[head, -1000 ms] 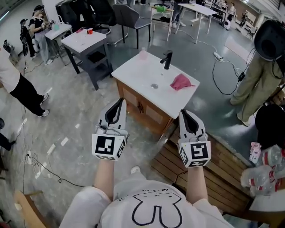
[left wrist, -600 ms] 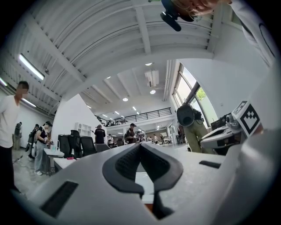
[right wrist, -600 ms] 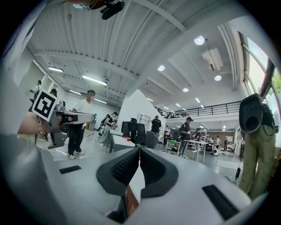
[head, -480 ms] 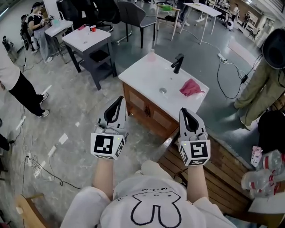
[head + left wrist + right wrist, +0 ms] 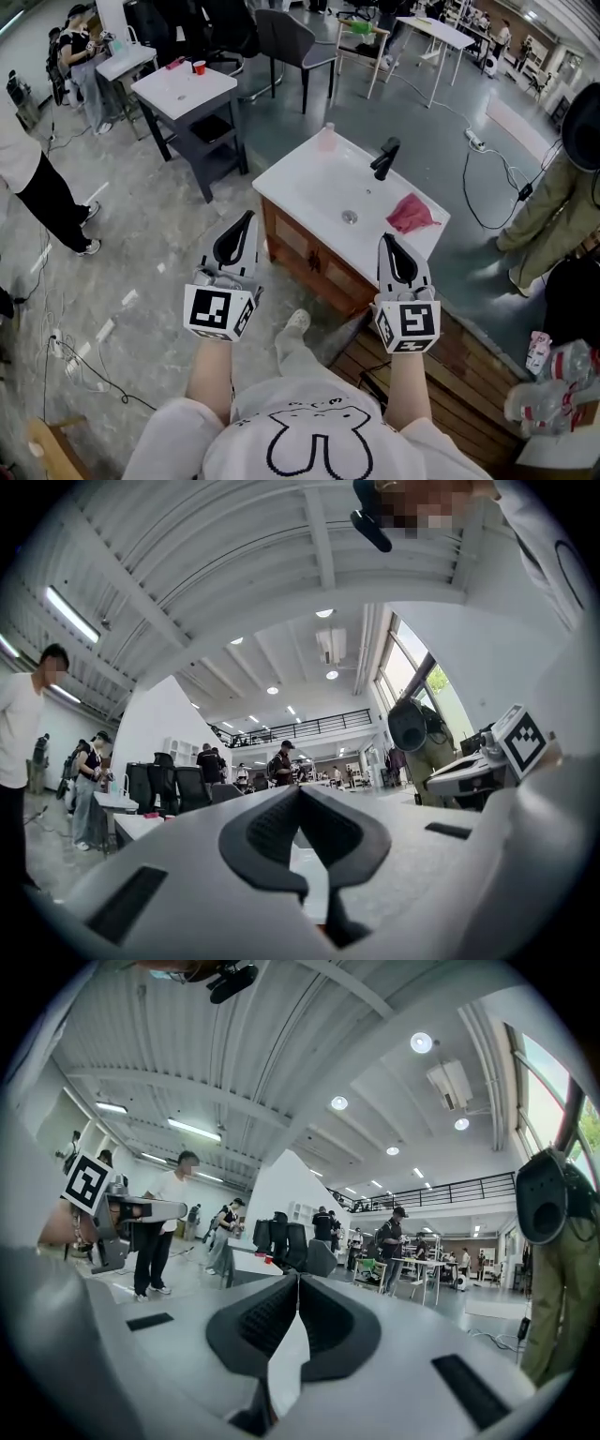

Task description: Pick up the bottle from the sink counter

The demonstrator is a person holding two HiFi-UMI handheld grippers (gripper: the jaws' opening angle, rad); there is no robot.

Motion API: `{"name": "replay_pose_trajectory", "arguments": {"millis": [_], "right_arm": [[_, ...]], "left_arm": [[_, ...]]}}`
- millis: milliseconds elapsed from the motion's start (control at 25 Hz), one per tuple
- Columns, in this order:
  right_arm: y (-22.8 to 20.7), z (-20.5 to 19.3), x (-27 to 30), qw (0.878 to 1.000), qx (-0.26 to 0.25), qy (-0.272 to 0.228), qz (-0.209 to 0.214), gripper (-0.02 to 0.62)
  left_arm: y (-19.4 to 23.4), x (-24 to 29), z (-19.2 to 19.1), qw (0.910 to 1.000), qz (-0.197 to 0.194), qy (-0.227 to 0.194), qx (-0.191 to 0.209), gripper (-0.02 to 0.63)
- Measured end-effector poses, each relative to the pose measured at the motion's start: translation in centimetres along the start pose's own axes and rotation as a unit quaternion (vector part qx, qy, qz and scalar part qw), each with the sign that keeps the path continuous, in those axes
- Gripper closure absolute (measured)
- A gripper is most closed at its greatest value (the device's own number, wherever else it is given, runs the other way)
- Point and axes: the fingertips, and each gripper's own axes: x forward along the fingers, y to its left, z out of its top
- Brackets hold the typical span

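A small pale pink bottle [image 5: 327, 137] stands at the far left corner of the white sink counter [image 5: 300, 187], seen in the head view. A black tap [image 5: 384, 157] and a crumpled red cloth [image 5: 409, 214] are on the same counter. My left gripper [image 5: 246, 218] is shut and empty, short of the counter's near left corner. My right gripper [image 5: 386, 241] is shut too, with nothing in it, over the counter's near edge. In both gripper views the jaws [image 5: 298, 794] [image 5: 296, 1281] meet at the tips, and the bottle is hidden.
The counter sits on a wooden cabinet [image 5: 309, 258] with a wooden platform [image 5: 469, 366] at its right. A grey table [image 5: 183, 94] with a red cup stands behind left. People stand at left and right, and cables [image 5: 487, 159] lie on the floor.
The sink counter has drawn closer and shifted right in the head view as I walk towards it. Both grippers stay shut and level in front of me.
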Motion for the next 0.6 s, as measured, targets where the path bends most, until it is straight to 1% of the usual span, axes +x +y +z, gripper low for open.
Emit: {"name": "replay_pose_trajectory", "arguments": {"millis": [160,280,600], "right_arm": [[-1.5,-1.2,4.5,1.000,0.009,0.003,-0.008,0.563],[-3.0,-2.0,8.2,1.000,0.018,0.008,-0.016,0.563],[-7.1,-4.2,17.4,0.998,0.040,0.023,-0.053,0.563]], "left_arm": [[1.8,4.7,-1.3,0.9999,-0.013,0.002,0.003,0.597],[3.5,8.5,-2.6,0.9998,-0.021,0.006,-0.002,0.597],[6.2,20.4,-6.3,0.9964,-0.080,0.024,-0.009,0.597]]}}
